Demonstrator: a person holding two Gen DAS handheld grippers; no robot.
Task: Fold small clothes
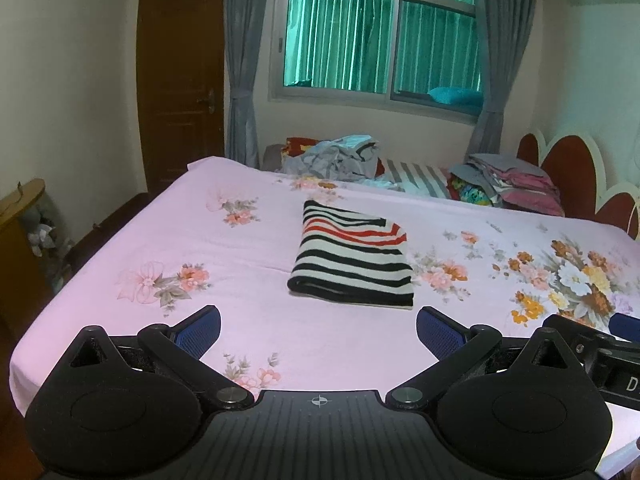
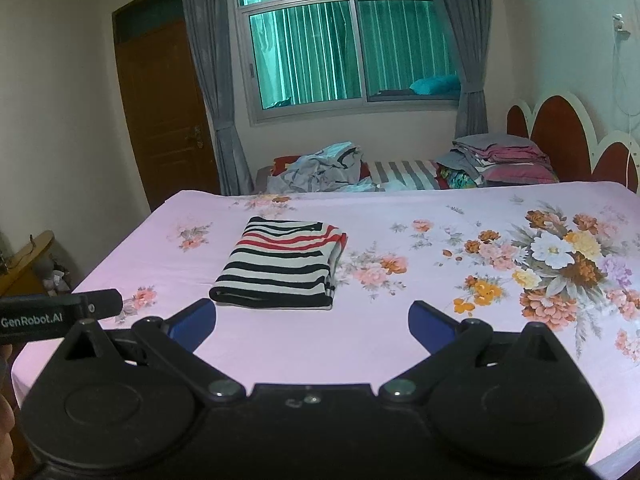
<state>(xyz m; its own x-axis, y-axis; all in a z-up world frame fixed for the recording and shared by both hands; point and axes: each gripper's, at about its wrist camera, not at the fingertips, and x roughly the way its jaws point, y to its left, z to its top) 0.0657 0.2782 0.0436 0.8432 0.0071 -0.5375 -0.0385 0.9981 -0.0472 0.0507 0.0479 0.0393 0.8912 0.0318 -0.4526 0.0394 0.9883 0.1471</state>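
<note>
A striped garment (image 1: 353, 259), black and white with some red stripes, lies folded into a neat rectangle on the pink floral bedsheet (image 1: 256, 332). It also shows in the right wrist view (image 2: 282, 264). My left gripper (image 1: 318, 334) is open and empty, held above the near part of the bed, short of the garment. My right gripper (image 2: 312, 326) is open and empty too, just short of the garment's near edge. Part of the right gripper (image 1: 592, 344) shows at the right edge of the left wrist view.
A crumpled pile of grey clothes (image 1: 332, 158) lies at the far side of the bed. Stacked folded bedding and pillows (image 1: 508, 184) sit by the red headboard (image 1: 568, 168). A wooden door (image 1: 180, 80), a curtained window (image 1: 380, 40) and a side table (image 1: 20, 216) stand around.
</note>
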